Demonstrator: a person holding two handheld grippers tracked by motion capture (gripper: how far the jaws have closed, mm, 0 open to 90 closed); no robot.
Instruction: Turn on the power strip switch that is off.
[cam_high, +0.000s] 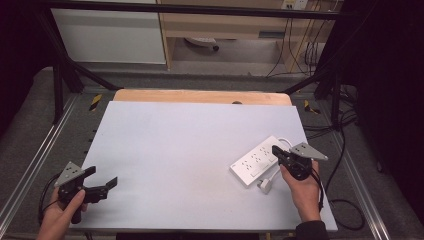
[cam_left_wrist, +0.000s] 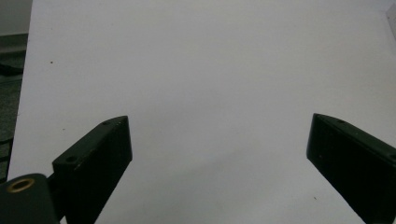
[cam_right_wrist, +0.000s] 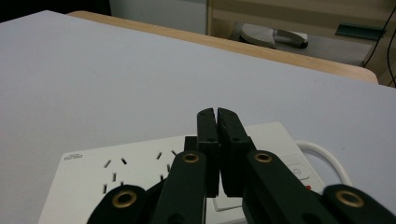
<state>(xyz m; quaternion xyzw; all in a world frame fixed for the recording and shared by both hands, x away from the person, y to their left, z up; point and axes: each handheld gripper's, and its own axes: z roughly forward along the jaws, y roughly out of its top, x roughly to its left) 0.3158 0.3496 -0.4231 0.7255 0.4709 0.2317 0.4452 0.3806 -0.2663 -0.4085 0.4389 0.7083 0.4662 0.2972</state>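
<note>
The power strip (cam_high: 256, 161) lies on the bench (cam_high: 175, 150) toward its right near side, with its plug (cam_high: 265, 186) just in front of it. The right gripper (cam_high: 276, 151) sits over the strip's right end. The left gripper (cam_high: 102, 181) hangs at the bench's near left corner, well apart from the strip.

You have bare table (cam_high: 175, 150) across the left and middle to move through; at the right a power strip (cam_high: 254, 162), its plug (cam_high: 265, 187) and cord (cam_high: 286, 142) block the way.
</note>
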